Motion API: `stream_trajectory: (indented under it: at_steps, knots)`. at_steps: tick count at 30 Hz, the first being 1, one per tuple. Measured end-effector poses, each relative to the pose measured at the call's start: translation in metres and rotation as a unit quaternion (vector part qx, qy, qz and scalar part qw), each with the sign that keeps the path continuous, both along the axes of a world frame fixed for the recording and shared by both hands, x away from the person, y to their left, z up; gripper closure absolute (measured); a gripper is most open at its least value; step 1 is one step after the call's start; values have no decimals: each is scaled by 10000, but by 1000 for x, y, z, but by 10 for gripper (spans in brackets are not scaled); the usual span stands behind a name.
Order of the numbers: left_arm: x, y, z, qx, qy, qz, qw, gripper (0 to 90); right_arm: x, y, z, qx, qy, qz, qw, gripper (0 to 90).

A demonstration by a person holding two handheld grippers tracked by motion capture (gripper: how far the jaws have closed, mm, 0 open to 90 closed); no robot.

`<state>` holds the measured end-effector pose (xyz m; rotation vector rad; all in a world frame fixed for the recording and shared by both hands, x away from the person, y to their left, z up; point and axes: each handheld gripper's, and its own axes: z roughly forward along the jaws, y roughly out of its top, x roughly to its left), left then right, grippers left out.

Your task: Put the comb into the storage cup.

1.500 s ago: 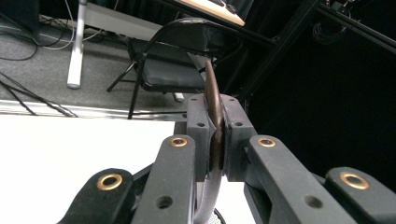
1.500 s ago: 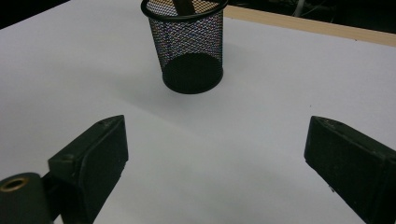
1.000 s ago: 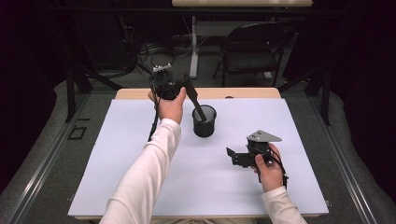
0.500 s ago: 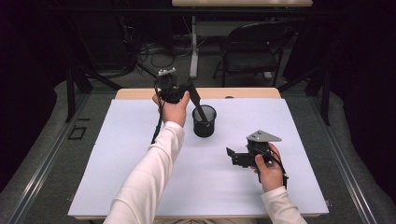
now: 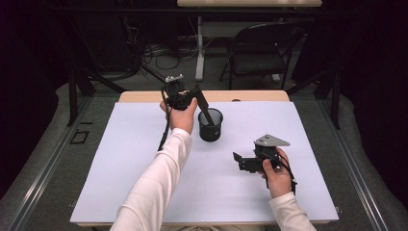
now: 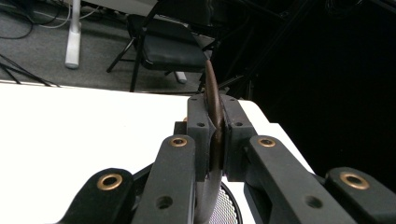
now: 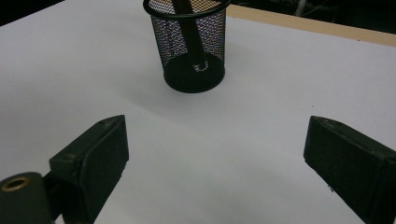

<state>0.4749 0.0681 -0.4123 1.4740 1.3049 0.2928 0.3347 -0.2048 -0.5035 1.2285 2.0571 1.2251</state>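
Held thing: a long, flat, dark brown spatula-like utensil (image 6: 212,100) of stiff wood or plastic; in the high view it slants from the left gripper toward 5 o'clock, its lower end inside the cup.
Cup: a black, round wire-mesh pen cup (image 5: 210,125) standing upright on the white table sheet (image 5: 120,163), just beyond the table's middle; in the right gripper view it sits at 12 o'clock, with the utensil's end resting on its floor.
Left gripper (image 6: 215,135): jaws closed tight on the utensil's thin edge, near its upper end.
Right gripper (image 7: 215,154): jaws spread wide with nothing between them, held low over the sheet at about 4 o'clock from the cup, well apart from it.
Handling: the utensil looks light and rigid, smooth enough to pivot between the pads; a pinch across the flat faces, nearer the middle, would likely steady it better.
Risk: the light mesh cup may tip if the utensil levers against its rim.
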Motion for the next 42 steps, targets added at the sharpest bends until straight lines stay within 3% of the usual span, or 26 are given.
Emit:
stream_trajectory:
  at_steps: [42]
  knots:
    - [3, 12, -20, -274, 199, 150, 9993, 843, 0, 1, -1, -31, -6, 32, 10000, 67]
